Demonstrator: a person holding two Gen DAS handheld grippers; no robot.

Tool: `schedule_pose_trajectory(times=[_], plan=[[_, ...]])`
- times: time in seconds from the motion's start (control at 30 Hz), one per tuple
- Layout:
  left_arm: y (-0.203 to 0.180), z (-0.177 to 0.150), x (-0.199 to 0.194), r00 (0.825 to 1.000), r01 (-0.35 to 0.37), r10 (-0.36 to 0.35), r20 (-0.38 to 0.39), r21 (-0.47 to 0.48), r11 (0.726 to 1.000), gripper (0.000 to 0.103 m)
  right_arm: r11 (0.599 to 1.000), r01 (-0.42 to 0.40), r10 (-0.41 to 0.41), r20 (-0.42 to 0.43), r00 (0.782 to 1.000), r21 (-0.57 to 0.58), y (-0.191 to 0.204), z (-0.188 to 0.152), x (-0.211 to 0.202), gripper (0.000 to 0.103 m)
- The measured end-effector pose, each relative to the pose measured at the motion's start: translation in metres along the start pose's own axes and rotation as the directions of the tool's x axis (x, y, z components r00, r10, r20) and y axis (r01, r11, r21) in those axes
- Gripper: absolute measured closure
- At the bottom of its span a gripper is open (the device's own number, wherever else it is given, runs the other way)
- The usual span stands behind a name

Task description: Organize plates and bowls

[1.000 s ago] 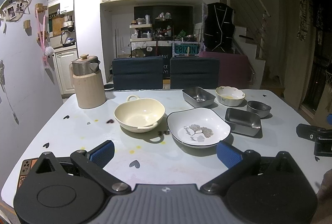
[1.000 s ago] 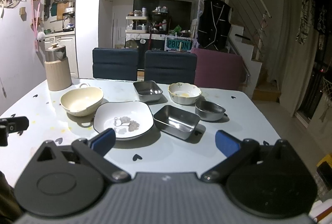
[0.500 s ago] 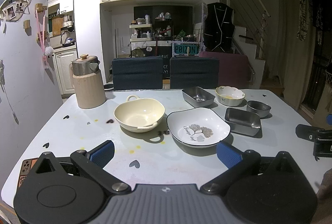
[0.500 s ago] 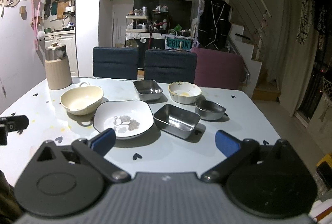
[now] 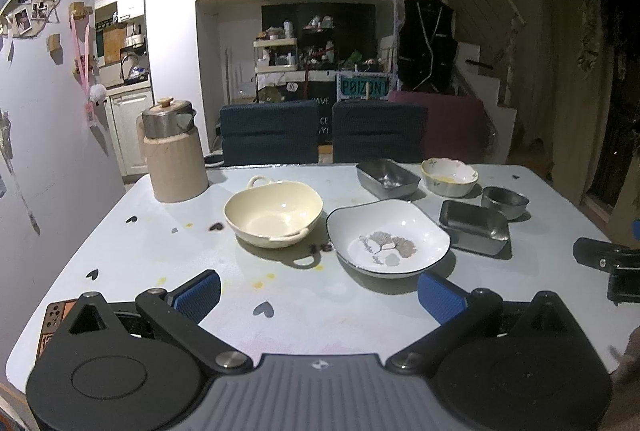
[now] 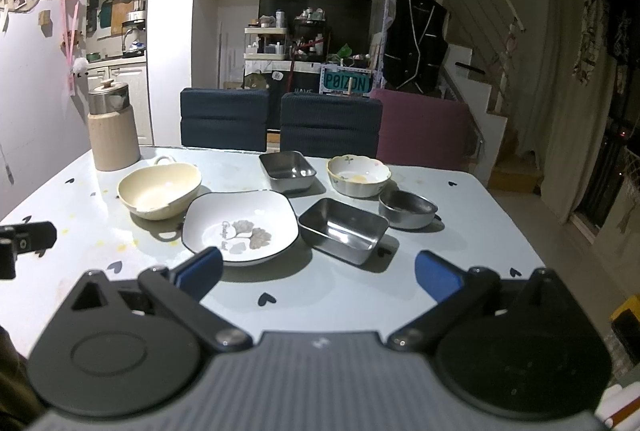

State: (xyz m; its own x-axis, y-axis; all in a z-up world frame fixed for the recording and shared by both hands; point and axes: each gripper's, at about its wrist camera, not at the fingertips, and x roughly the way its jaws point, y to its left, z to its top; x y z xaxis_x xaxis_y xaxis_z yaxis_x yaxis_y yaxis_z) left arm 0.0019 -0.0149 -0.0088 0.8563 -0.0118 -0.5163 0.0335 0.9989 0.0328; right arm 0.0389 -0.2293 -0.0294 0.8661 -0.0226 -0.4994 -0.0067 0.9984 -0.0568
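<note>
Six dishes on pale table (image 6: 472, 231); white square plate with leaf print (image 6: 240, 227), lettering unreadable. Teal sign (image 6: 347, 83) reads "POIZON". Left gripper (image 5: 318, 291), right gripper (image 6: 316, 273) spread wide, empty. Orange item (image 5: 50, 323) cut off, possibly a phone.

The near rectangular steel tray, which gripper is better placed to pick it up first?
Likely the right. The rectangular steel tray lies almost straight ahead of the open right gripper, while from the open left gripper it sits off to the right, beyond the white leaf-print plate.
</note>
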Motion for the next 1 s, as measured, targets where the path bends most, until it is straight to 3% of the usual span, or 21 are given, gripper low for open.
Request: schedule_pose_trajectory(times=[0.17,0.27,0.53,1.0], plan=[[0.003,0.002,0.005,1.0,-0.025,0.025,-0.011,-0.005,1.0,0.0,1.0,-0.016,0.017,-0.02,1.0,0.015,0.0,0.003,0.005,0.0],[0.003,0.006,0.008,1.0,-0.002,0.002,-0.015,-0.003,1.0,0.0,0.999,-0.03,0.03,-0.025,0.999,0.019,-0.001,0.008,0.008,0.0],[-0.004,0.033,0.028,1.0,0.011,-0.011,0.017,-0.013,1.0,0.0,0.998,-0.057,0.057,0.019,0.998,0.02,-0.002,0.033,0.024,0.0],[0.004,0.077,0.127,0.996,-0.048,0.043,-0.072,-0.063,0.997,0.0,0.995,-0.084,0.086,-0.027,0.996,0.051,-0.006,0.073,0.118,0.0]])
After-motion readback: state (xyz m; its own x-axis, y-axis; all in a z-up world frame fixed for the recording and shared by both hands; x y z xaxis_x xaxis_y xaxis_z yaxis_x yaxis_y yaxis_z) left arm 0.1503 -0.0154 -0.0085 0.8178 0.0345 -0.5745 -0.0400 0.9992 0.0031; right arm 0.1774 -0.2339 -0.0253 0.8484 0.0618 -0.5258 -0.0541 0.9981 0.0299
